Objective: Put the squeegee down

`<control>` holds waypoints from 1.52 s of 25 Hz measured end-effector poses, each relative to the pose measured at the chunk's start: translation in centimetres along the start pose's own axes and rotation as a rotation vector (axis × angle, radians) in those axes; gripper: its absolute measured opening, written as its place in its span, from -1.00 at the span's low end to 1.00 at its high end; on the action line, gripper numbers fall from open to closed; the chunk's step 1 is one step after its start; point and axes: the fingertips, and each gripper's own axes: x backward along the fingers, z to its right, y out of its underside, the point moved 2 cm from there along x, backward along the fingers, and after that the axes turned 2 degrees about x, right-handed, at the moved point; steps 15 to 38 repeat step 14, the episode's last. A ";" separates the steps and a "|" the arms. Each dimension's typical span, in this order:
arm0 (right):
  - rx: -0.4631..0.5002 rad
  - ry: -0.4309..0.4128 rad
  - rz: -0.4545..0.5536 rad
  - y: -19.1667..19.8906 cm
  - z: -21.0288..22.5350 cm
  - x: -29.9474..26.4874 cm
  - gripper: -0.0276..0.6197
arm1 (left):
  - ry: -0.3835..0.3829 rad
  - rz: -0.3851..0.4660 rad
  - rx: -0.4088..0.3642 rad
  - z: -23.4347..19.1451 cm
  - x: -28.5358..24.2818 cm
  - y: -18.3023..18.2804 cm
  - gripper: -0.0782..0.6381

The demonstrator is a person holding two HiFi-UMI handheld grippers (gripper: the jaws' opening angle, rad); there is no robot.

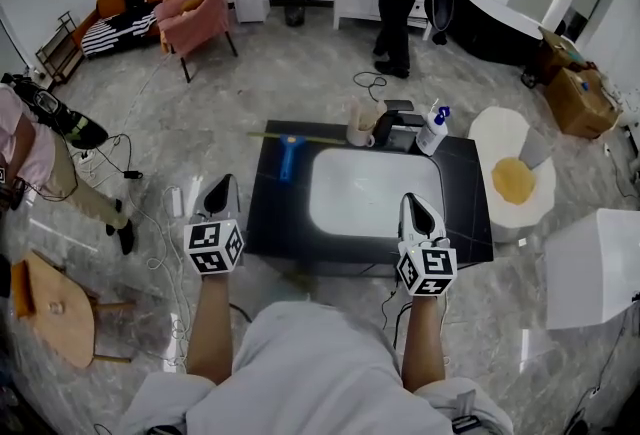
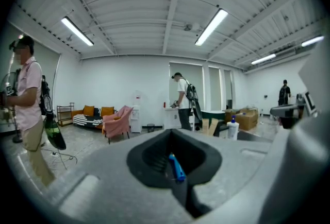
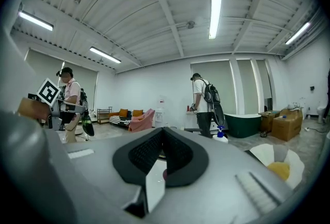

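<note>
The blue squeegee [image 1: 289,159] lies flat on the black table [image 1: 466,195], at its back left, beside the white basin [image 1: 372,193]. My left gripper [image 1: 222,186] hovers off the table's front left corner, shut and holding nothing. In the left gripper view the squeegee [image 2: 176,166] shows past the closed left gripper [image 2: 172,136]. My right gripper [image 1: 419,206] is at the table's front edge, right of the basin. Its jaws are also shut and hold nothing, as the right gripper [image 3: 163,133] shows in its own view.
A spray bottle [image 1: 433,131], a cup [image 1: 360,129] and a dark object stand along the table's back edge. A round white stand with a yellow cloth [image 1: 514,180] and a white box [image 1: 595,268] are to the right. A wooden stool [image 1: 55,308], floor cables and two people are nearby.
</note>
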 end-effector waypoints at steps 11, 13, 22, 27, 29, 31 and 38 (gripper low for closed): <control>0.003 -0.011 0.008 0.2 0.1 1.3 -0.91 | 0.006 0.013 -0.028 0.8 1.3 -0.2 -0.79; 0.004 -0.009 0.010 0.1 0.3 1.5 -0.91 | 0.008 0.015 -0.032 1.0 1.4 -0.3 -0.79; 0.004 -0.008 0.011 0.1 0.4 1.6 -0.91 | 0.008 0.017 -0.034 1.1 1.5 -0.3 -0.79; 0.004 -0.008 0.011 0.1 0.4 1.6 -0.91 | 0.008 0.017 -0.034 1.1 1.5 -0.3 -0.79; 0.004 -0.008 0.011 0.1 0.4 1.6 -0.91 | 0.008 0.017 -0.034 1.1 1.5 -0.3 -0.79; 0.004 -0.008 0.011 0.1 0.4 1.6 -0.91 | 0.008 0.017 -0.034 1.1 1.5 -0.3 -0.79; 0.004 -0.008 0.011 0.1 0.4 1.6 -0.91 | 0.008 0.017 -0.034 1.1 1.5 -0.3 -0.79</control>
